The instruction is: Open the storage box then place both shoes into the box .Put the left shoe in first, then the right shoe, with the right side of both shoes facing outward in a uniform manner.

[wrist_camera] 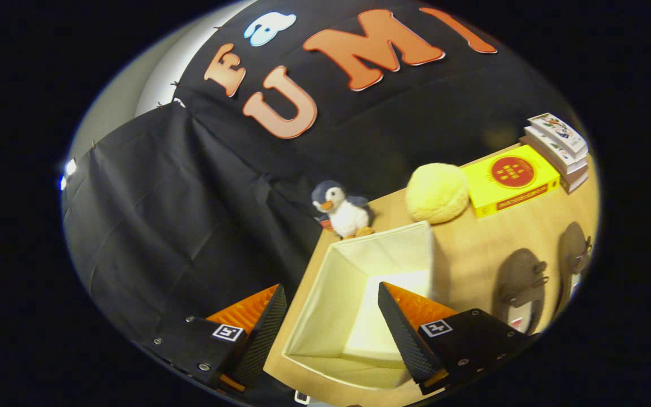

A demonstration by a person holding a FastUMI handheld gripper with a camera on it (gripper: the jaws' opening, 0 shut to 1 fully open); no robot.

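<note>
Box-opening step apparently finished: cream fabric storage box [359, 299] standing open and empty on wooden table [489, 243], between and just ahead of spread, empty gripper [331, 316] fingers. Next, probably: swing toward dark shoes [520, 277] beside box, pick left one first.

Storage box [354, 282]: pale cream fabric, seen open, plain. Shoes [520, 282]: dark grey-brown, unpatterned. Table [484, 249]: light wood tone. Plush penguin [341, 210]: dark blue-grey back, white belly, orange beak and feet. Plush ball [437, 192]: soft yellow. Flat box [509, 180]: bright yellow, red disc printed on top. Stacked books [557, 148]: white covers, multicoloured prints. Gripper [331, 325] fingers spread apart, ridged pattern noted.
</note>
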